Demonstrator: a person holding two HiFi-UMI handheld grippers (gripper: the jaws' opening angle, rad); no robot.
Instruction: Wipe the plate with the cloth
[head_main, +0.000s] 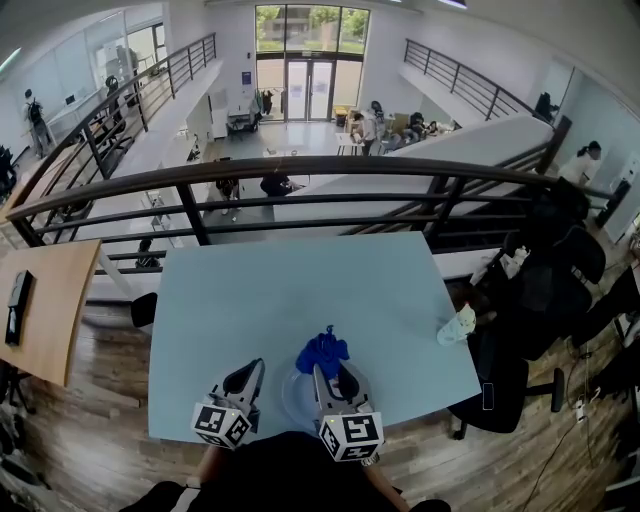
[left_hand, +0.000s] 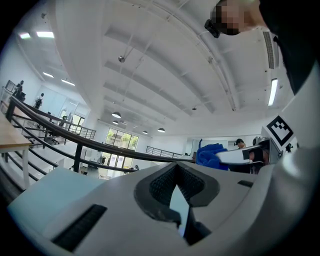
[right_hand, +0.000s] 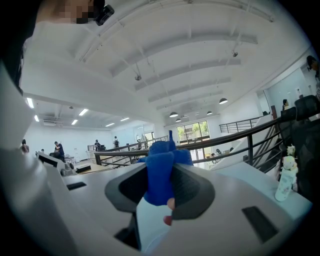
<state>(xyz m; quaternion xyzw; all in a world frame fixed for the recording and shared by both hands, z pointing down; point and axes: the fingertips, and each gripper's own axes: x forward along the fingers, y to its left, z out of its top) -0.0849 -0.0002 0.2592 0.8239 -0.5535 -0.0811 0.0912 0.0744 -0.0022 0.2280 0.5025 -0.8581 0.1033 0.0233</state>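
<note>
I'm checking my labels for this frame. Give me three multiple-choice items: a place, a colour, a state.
1. Where on the light blue table is the small white bottle? A right edge B left edge C centre
2. The crumpled fabric cloth is: A red B blue C yellow
3. The right gripper is: A open, empty B shut on the cloth C out of view
Answers: 1 A, it stands by the right edge; 2 B, plainly blue; 3 B, its jaws pinch the cloth.

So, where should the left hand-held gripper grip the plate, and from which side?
Take the plate by its left rim, low from the left: it seems to lie flat, so only the thin edge fits the jaws, and the right hand-held gripper with the cloth covers its right.
</note>
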